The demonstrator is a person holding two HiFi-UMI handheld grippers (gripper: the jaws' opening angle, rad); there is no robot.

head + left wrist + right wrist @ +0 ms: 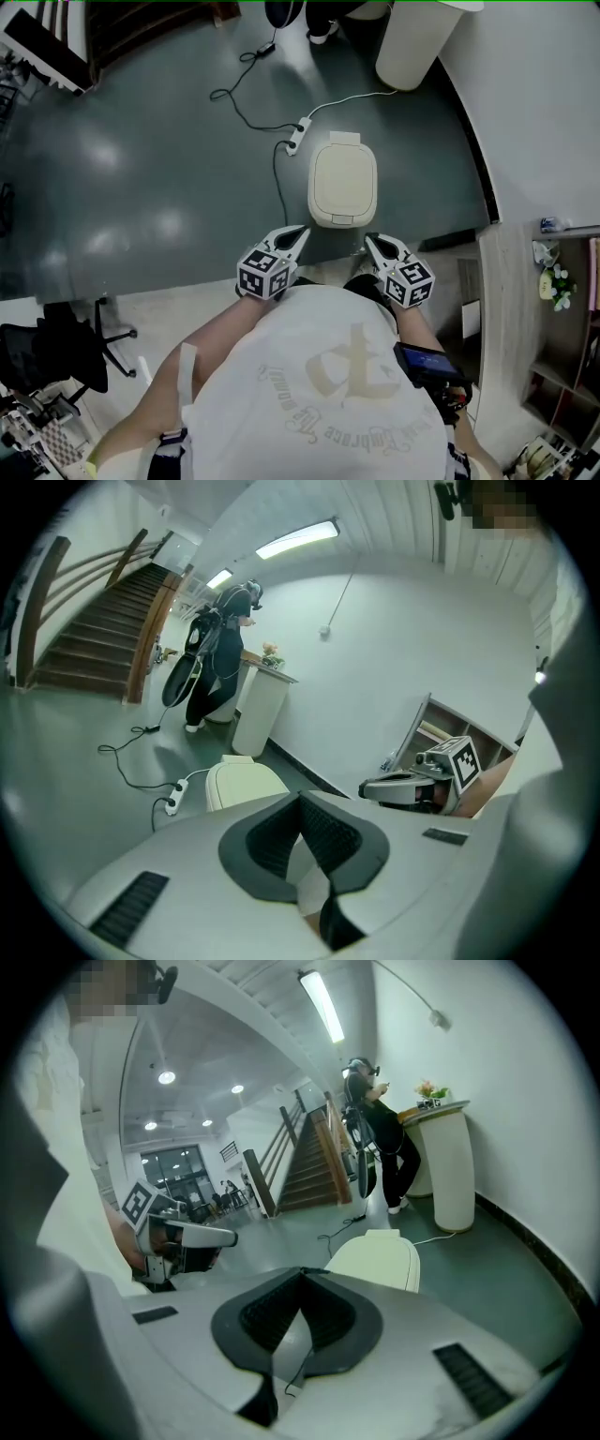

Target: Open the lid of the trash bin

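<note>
Head view: left gripper (298, 234) and right gripper (369, 240) both clenched, apparently empty; closed tips may skid off the trash bin lid (343, 183) just ahead.

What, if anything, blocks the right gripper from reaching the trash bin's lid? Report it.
Probably nothing. The right gripper, jaws shut and empty, is held just short of the closed lid, with only a strip of floor between them.

Bright ceiling strip lights (296, 538) glare off the glossy floor (112, 155); gripper views warp toward black edges.
</note>
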